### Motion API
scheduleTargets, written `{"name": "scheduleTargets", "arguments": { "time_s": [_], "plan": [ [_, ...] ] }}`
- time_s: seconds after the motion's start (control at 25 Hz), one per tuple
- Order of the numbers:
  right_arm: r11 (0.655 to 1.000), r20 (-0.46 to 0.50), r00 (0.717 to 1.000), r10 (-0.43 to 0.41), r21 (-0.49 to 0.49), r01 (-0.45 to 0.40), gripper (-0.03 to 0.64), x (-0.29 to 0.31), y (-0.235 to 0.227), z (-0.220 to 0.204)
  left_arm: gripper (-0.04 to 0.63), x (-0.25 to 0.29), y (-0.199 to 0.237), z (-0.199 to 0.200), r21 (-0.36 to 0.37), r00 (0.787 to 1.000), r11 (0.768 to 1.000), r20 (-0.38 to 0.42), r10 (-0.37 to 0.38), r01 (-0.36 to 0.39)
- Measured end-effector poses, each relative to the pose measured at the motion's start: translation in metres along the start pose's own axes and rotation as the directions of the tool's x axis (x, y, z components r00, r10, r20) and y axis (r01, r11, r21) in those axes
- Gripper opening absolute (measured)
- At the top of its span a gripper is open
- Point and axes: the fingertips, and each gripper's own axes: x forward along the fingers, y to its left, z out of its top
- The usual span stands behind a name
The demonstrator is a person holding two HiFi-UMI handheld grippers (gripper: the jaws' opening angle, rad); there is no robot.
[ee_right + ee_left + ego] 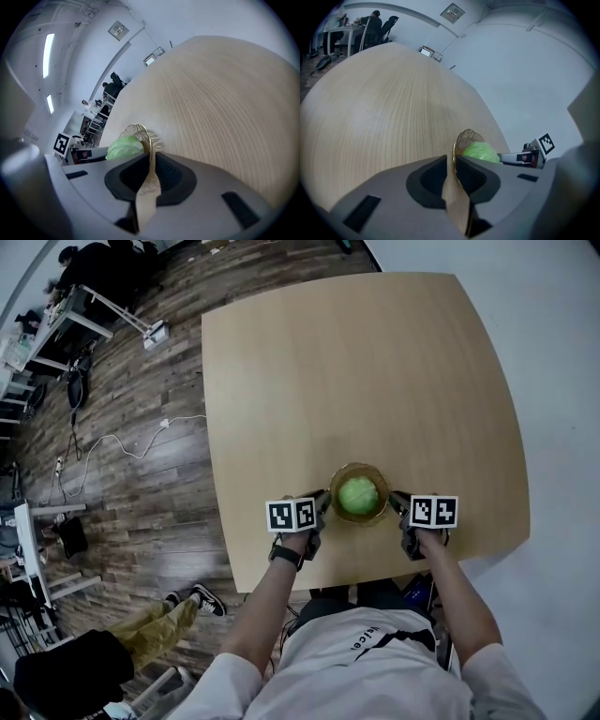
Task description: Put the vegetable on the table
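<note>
A round green vegetable (pixel 357 495) lies in a shallow amber glass bowl (pixel 359 467) over the near part of the light wooden table (pixel 356 362). My left gripper (pixel 322 505) is shut on the bowl's left rim and my right gripper (pixel 397 503) on its right rim. In the left gripper view the jaws (pixel 453 161) pinch the rim (pixel 464 136), with the vegetable (pixel 480 152) just beyond. In the right gripper view the gripper (pixel 151 161) clamps the opposite rim (pixel 133 127) beside the vegetable (pixel 123 146). I cannot tell whether the bowl rests on the table.
The table's front edge (pixel 375 570) is just below the bowl. Left of the table is dark wood floor with a white cable (pixel 112 442), desks (pixel 94 310) and someone's sneakered legs (pixel 178 610). Pale floor (pixel 553 381) lies to the right.
</note>
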Motion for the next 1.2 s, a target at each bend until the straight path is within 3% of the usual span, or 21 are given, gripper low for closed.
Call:
{"name": "scheduleTargets", "arguments": {
  "time_s": [0.24, 0.52, 0.72, 0.92, 1.2],
  "plan": [
    [0.995, 0.108, 0.994, -0.036, -0.094, 0.046, 0.031, -0.024, 0.021, 0.003, 0.066, -0.026, -0.012, 0.008, 0.046, 0.998, 0.999, 0.061, -0.025, 0.022],
    [0.975, 0.267, 0.962, 0.052, -0.222, 0.009, 0.018, -0.067, 0.103, 0.010, 0.035, -0.080, -0.085, 0.019, 0.193, 0.976, 0.975, 0.163, -0.142, 0.109],
    [0.968, 0.352, 0.929, 0.113, -0.248, -0.024, 0.015, -0.094, 0.144, 0.004, 0.018, -0.126, -0.135, 0.020, 0.305, 0.946, 0.941, 0.233, -0.226, 0.149],
    [0.958, 0.432, 0.886, 0.165, -0.283, -0.041, 0.015, -0.126, 0.183, 0.005, 0.015, -0.181, -0.177, 0.023, 0.403, 0.897, 0.903, 0.329, -0.296, 0.150],
    [0.921, 0.520, 0.830, 0.203, -0.389, 0.019, 0.014, -0.166, 0.228, -0.008, 0.014, -0.230, -0.199, 0.007, 0.466, 0.853, 0.875, 0.397, -0.339, 0.131]
  ]
}}
